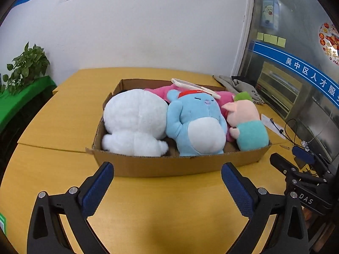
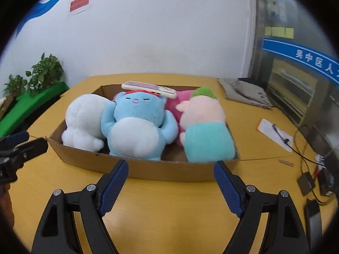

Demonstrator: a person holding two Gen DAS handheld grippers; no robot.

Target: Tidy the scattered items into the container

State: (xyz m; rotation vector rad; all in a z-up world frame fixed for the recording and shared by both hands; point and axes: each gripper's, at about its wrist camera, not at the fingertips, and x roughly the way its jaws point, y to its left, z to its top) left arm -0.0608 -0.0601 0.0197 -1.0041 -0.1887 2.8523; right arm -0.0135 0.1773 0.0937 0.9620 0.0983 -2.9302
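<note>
Left to right: a potted plant (image 1: 27,67) stands beyond the counter's (image 1: 63,110) left edge. On the counter sits the cardboard box (image 1: 175,165), the container, holding a white plush (image 1: 135,122) at its left end, a blue plush (image 1: 197,122) in the middle with a white phone-like slab (image 1: 195,87) lying across its head, a pink plush (image 1: 165,91) mostly hidden behind, and a pig plush in a teal top (image 1: 247,122) at the right end. Right of the box lie a grey cloth (image 2: 245,93), a paper card (image 2: 275,134) and cables (image 2: 305,154). The left gripper (image 1: 167,184) and the right gripper (image 2: 170,182) both hover just short of the box's near wall, fingers spread wide, holding nothing. Judged from this, the toys are all boxed and the task seems essentially complete; whether the items at the right count as scattered cannot be told.
</note>
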